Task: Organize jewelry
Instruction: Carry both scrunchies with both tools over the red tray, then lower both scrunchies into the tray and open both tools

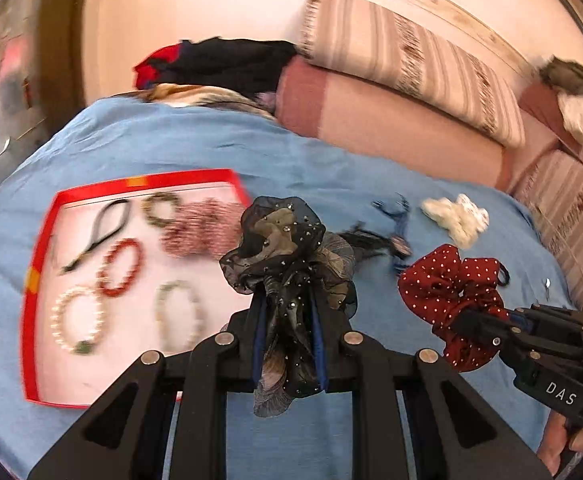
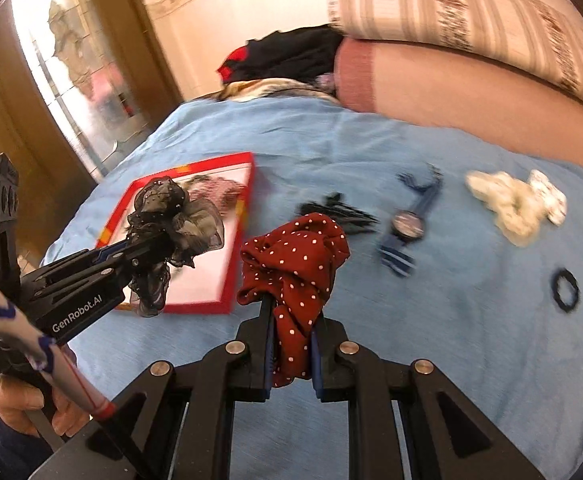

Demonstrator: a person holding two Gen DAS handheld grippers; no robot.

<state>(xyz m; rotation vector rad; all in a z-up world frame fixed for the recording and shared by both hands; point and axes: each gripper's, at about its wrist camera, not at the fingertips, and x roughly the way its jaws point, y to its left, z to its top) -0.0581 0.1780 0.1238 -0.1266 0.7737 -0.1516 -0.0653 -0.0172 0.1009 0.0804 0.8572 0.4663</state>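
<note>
Scrunchies, black sheer one (image 1: 287,248) clamped in your left claw (image 1: 287,320) and red dotted one (image 2: 295,260) in your right claw (image 2: 291,344), could snag bracelets (image 1: 119,268) when dropped into the red tray (image 1: 31,280).

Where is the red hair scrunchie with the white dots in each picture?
Left wrist view: the red dotted scrunchie is low on the right side, clamped in the right gripper.
Right wrist view: the scrunchie is in the middle, pinched between that camera's own fingers.
Shared landmark: the red tray lies to its left in both.
</note>
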